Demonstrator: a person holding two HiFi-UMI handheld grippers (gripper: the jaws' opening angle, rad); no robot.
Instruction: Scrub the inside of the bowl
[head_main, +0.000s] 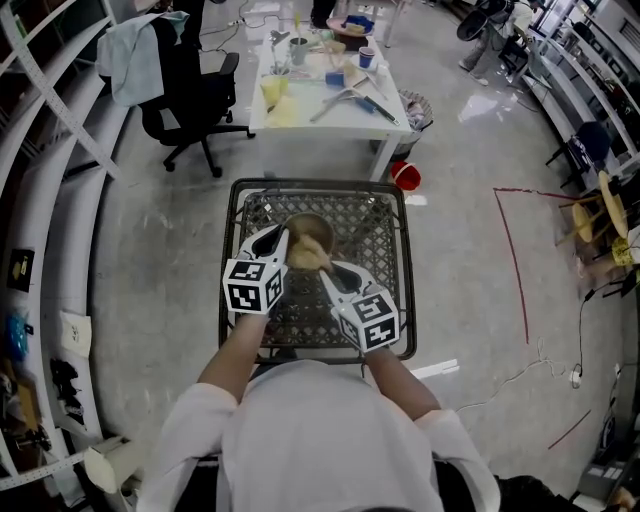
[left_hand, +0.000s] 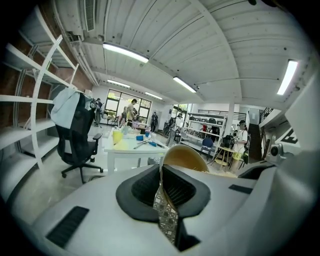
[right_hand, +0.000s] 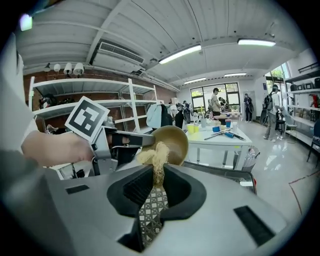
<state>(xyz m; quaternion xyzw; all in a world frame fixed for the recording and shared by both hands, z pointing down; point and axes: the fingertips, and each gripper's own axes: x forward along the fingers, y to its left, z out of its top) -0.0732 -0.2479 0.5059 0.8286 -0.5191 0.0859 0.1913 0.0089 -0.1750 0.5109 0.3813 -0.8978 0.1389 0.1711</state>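
Both grippers are clamped tight — the left gripper (left_hand: 161, 175) pinches the rim of the tan bowl (left_hand: 186, 156), held tilted above the wire-mesh table (head_main: 385, 225); the right gripper (right_hand: 157, 176) grips a fibrous scrubber (right_hand: 154, 154) touching the bowl's inside.

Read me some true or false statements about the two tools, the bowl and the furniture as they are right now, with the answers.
1. The left tool is clamped on the rim of the bowl. True.
2. The right tool is empty. False: it is shut on a tan fibrous scrubber.
3. The bowl is over the black mesh table. True.
4. A black office chair stands beside the white table. True.
5. The scrubber lies on the white table. False: the right tool holds it at the bowl's inside.
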